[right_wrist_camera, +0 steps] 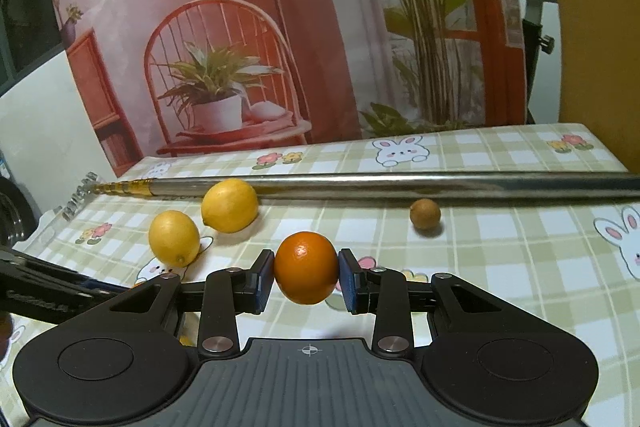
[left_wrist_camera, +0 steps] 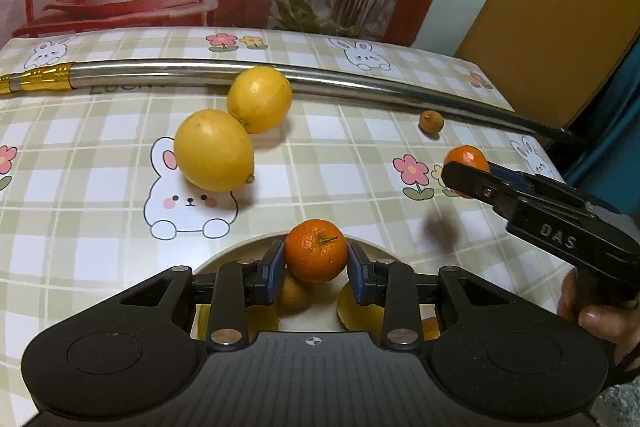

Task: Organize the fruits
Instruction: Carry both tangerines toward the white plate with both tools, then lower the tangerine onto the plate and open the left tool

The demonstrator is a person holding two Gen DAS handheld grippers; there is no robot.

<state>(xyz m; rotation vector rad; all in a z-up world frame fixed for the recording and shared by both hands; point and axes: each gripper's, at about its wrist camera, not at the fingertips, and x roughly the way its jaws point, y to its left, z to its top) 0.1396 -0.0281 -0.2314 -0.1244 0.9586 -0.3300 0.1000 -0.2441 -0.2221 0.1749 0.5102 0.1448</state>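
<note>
My left gripper (left_wrist_camera: 316,257) is shut on a small mandarin (left_wrist_camera: 316,247) with a green stem, held over the far rim of a white bowl (left_wrist_camera: 240,245). Several yellowish fruits lie in the bowl, partly hidden by the fingers. My right gripper (right_wrist_camera: 307,269) is shut on a second mandarin (right_wrist_camera: 306,267) and holds it above the tablecloth. In the left wrist view that gripper (left_wrist_camera: 466,173) comes in from the right with its mandarin (left_wrist_camera: 466,155). Two lemons (left_wrist_camera: 214,149) (left_wrist_camera: 260,99) touch each other on the table, and a small brown fruit (left_wrist_camera: 431,121) lies alone.
A long metal pole (left_wrist_camera: 360,79) with a gold end lies across the far side of the table, just behind the far lemon (right_wrist_camera: 230,205). The table edge drops off at the right. A hand (left_wrist_camera: 600,315) holds the right gripper's handle.
</note>
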